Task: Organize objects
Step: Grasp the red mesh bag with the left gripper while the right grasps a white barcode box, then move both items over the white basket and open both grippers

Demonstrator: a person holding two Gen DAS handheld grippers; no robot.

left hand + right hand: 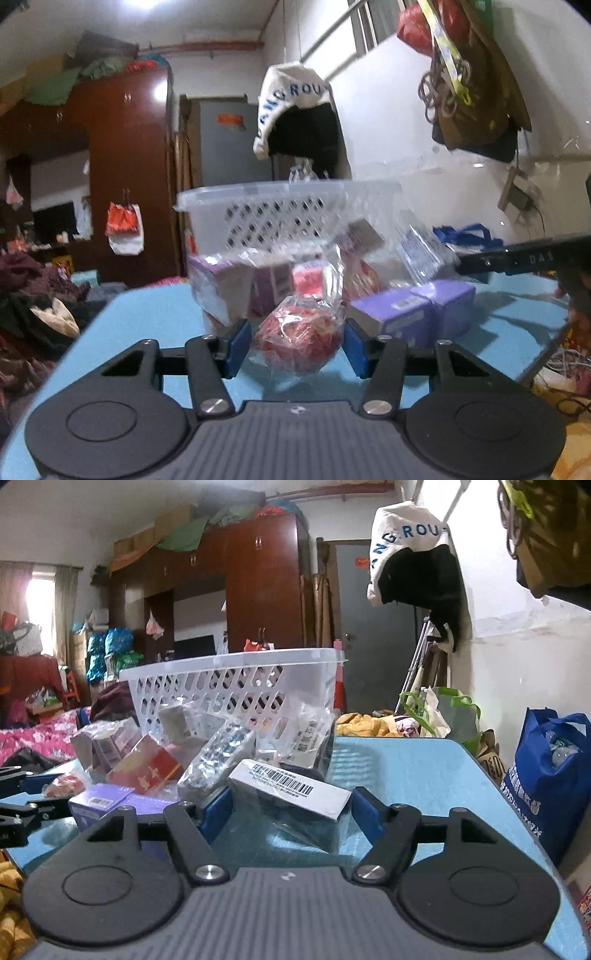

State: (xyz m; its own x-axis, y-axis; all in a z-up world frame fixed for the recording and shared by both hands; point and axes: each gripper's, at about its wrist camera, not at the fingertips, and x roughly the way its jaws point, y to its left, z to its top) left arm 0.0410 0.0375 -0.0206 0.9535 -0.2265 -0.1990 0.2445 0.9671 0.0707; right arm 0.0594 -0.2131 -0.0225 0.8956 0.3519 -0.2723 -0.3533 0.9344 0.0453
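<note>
Red bag, a crinkly clear wrapper round a red ball of something, is sitting low in the centre of the left wrist view between the blue pads of the left gripper; the jaws are standing partly open, the pads just beside the wrapper on both sides, and a firm pinch cannot be confirmed. In the right wrist view the right gripper is likewise bracketing a wrapped barcode box at lower centre, jaws about half open, pads close to its ends; contact unclear. Behind both items, at mid-frame, the pile is still lying on the blue table: purple boxes, a red box, a blister pack, other bagged packets. The white basket is standing at the back of the pile, upper centre; through its slots nothing definite is showing inside. Judgement: organizing is looking barely started, with two pickups being set up and nearly everything waiting to go in.
</note>
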